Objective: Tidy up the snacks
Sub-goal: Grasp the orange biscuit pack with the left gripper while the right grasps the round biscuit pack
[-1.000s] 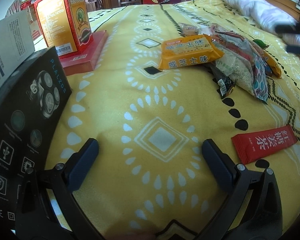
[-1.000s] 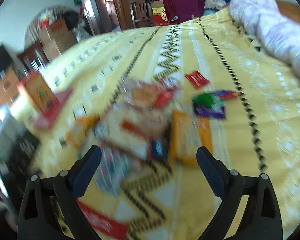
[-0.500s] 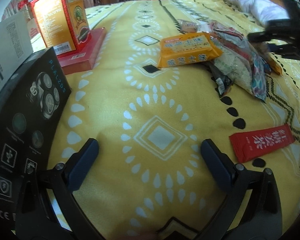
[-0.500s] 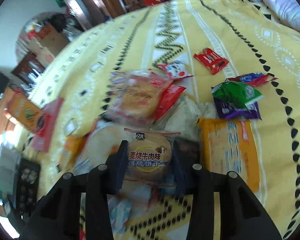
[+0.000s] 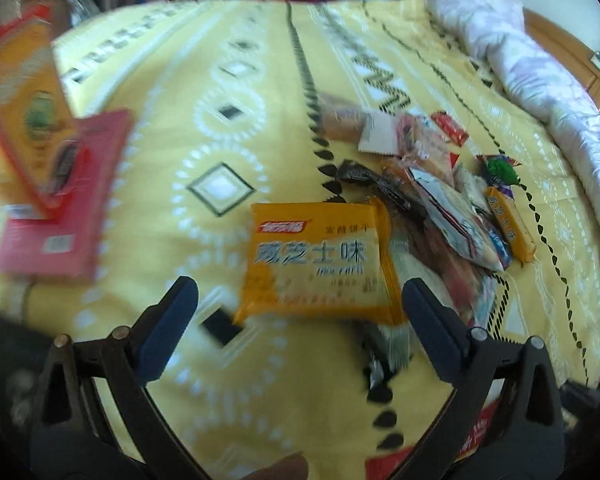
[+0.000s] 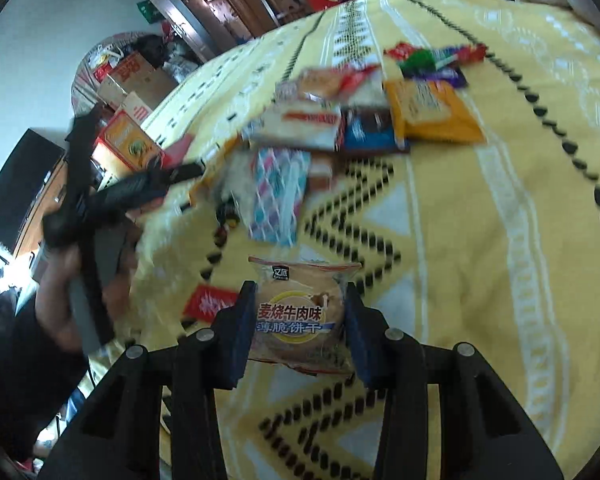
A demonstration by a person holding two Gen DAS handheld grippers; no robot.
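While my right gripper (image 6: 300, 320) pinches the round biscuit pack (image 6: 300, 312) lifted off the pile (image 6: 332, 120) at upper centre — sorting it out — my left gripper (image 5: 300, 312) is opening wide, nothing gripped, orange cracker pack (image 5: 316, 256) just ahead.

The orange biscuit packet (image 5: 320, 264) bears large blue-outlined characters 咸芝士味, with a red brand strip above them too blurred to read. The round cracker packet (image 6: 300, 316) carries red characters 麦烧牛肉味, then 薄脆饼干 on a blue band below, and a small dark tag reading 亿派 at its top.
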